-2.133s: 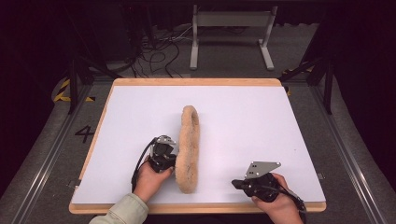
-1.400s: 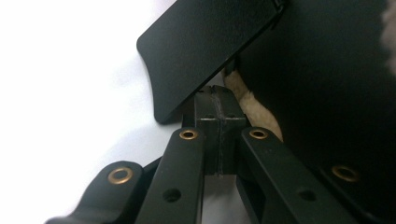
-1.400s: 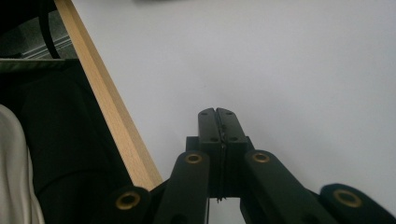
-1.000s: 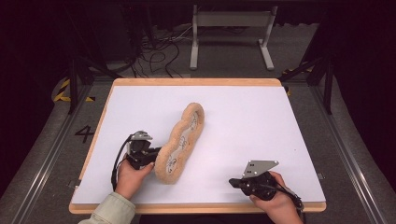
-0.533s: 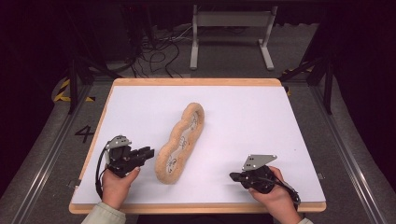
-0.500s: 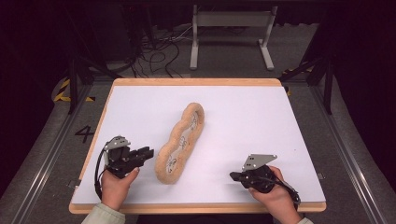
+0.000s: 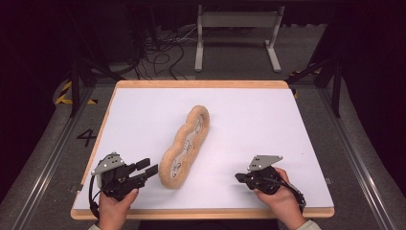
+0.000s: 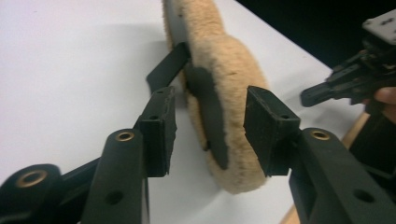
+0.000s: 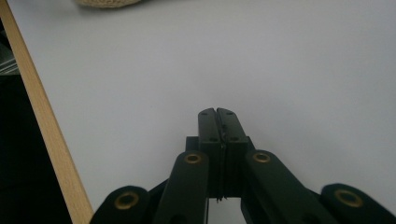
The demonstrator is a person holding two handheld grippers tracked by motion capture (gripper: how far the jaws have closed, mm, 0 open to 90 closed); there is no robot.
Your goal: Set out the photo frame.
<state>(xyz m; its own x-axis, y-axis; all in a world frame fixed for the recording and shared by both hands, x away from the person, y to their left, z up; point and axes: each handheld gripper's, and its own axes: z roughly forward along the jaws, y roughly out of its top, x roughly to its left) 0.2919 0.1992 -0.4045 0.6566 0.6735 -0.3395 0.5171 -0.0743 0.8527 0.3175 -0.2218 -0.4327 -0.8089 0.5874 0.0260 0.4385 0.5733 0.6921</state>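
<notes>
A fleecy pad (image 7: 185, 147) was laid on the table (image 7: 249, 120), running from the near centre-left away toward the middle. The left gripper (image 7: 146, 168) was held just left of its near end, apart from it. The right gripper (image 7: 239, 178) was held well to its right, by the near edge.

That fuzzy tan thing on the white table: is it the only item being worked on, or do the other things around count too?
Part of the job:
- fuzzy tan pad, lying on the white table
- left gripper, open beside the pad's near end
- right gripper, shut, resting apart from the pad

Just lying about:
- cables on the floor beyond the table
- grey metal stand
</notes>
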